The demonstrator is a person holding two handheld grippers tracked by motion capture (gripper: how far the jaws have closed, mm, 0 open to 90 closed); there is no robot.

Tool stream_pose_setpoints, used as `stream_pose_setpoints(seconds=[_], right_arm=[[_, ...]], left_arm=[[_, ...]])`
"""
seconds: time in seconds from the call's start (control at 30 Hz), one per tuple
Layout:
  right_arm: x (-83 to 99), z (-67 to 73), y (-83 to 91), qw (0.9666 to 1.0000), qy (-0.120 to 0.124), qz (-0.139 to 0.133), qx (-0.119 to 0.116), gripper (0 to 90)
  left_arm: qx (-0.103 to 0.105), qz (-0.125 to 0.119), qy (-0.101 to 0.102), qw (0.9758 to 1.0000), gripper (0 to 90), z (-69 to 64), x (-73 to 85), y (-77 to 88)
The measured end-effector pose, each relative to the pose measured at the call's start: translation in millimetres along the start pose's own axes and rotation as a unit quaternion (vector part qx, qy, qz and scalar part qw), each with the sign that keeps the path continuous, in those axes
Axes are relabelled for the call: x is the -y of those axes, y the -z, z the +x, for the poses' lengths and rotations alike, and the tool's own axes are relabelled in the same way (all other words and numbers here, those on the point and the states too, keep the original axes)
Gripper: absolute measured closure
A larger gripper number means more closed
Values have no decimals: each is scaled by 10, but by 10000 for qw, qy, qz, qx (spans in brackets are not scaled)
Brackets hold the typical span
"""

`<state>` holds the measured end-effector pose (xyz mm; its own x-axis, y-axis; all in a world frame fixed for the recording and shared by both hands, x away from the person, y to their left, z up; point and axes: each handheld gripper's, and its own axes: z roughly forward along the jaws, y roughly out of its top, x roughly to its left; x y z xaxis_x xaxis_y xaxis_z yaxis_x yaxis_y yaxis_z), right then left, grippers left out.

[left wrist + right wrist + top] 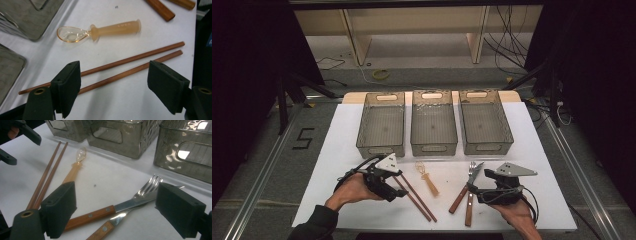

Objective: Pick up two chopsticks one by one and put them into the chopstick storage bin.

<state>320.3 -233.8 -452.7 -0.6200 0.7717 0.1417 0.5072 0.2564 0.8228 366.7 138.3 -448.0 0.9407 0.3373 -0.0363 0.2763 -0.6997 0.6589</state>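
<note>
A pair of brown chopsticks (416, 196) lies on the white table (522, 165), with my left gripper (398, 184) open just above its near part. In the left gripper view the chopsticks (140, 60) run between the spread jaws of that gripper (115, 75), untouched. An amber plastic spoon (427, 179) with a clear bowl lies to their right. A wooden-handled knife (100, 212) and fork (150, 186) lie crossed. My right gripper (117, 195) is open over them, its jaws on either side, and in the high view this gripper (476, 189) sits at their handles.
Three grey translucent bins stand in a row at the back of the table: left (381, 149), middle (434, 147), right (486, 146). All three look empty. Cables and a shelf frame lie on the floor beyond the table.
</note>
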Motion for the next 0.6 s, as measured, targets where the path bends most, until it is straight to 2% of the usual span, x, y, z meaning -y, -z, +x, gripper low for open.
stream_pose_setpoints(seconds=[0.13, 0.37, 0.47, 0.53, 0.6], right_arm=[[-2, -2, 1, 10000, -23, 16, -12, 179], [-2, -10, -4, 10000, -29, 39, -10, 181], [-2, -17, -5, 10000, -30, 45, -14, 183], [-2, -18, -6, 10000, -46, 60, -18, 183], [-2, -17, -10, 10000, -44, 59, -20, 183]], left_arm=[[118, 289, -207, 9993, 267, 60, -37, -73], [206, 763, -487, 9957, 286, 116, -55, -252], [206, 845, -543, 9947, 294, 137, -63, -284], [209, 968, -637, 9930, 300, 158, -65, -304], [221, 1033, -649, 9923, 304, 181, -62, -320]])
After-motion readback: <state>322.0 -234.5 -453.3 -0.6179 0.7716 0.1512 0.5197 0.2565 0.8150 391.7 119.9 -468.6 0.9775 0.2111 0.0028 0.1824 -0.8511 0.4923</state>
